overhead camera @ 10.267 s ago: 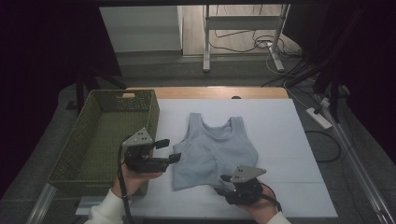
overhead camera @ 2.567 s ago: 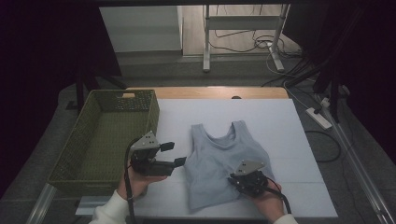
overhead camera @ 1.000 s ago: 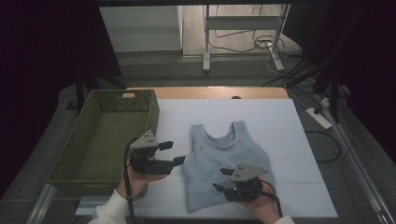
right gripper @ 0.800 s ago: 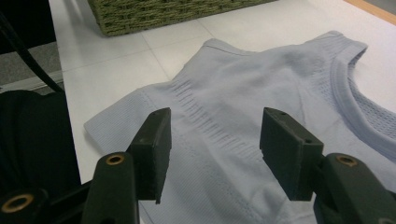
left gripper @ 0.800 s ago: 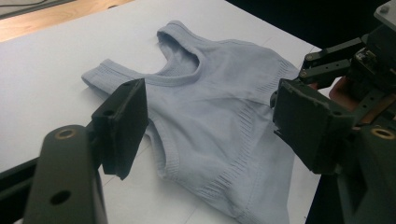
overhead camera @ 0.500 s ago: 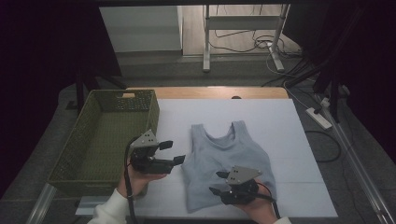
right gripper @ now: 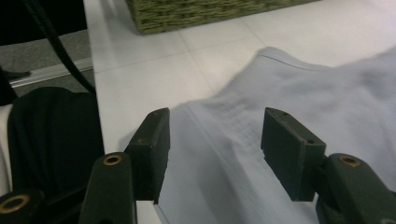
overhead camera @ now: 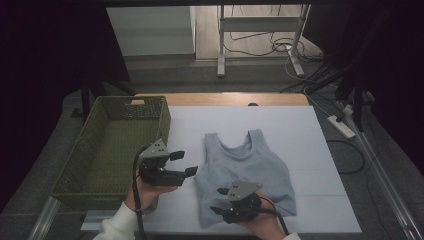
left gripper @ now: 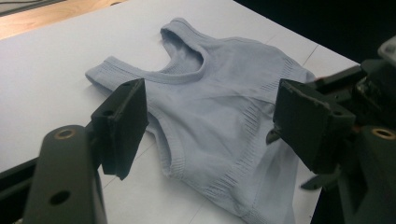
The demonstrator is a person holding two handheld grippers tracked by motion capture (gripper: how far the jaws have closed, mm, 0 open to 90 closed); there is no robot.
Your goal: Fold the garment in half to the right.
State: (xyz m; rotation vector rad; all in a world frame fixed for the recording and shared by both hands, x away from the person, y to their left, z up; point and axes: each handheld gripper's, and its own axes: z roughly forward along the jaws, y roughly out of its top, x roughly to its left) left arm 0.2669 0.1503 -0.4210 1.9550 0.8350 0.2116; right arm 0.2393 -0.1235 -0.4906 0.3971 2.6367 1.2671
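High view: ribbed grey tank top (overhead camera: pixel 243 172) lies flat beside woven basket (overhead camera: pixel 111 142); left gripper (overhead camera: pixel 184 163) and right gripper (overhead camera: pixel 218 201) both released

Can't read any text, labels, brands or numbers from here, not on the top (overhead camera: pixel 243 172), not on the basket (overhead camera: pixel 107 150), nothing on the table (overhead camera: pixel 280 120).

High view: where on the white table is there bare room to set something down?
Bare white table lies beyond the grey top, along the far edge, and to its right. It is crowded at the near edge, where both tongs, left and right, flank the hem beside the green basket.
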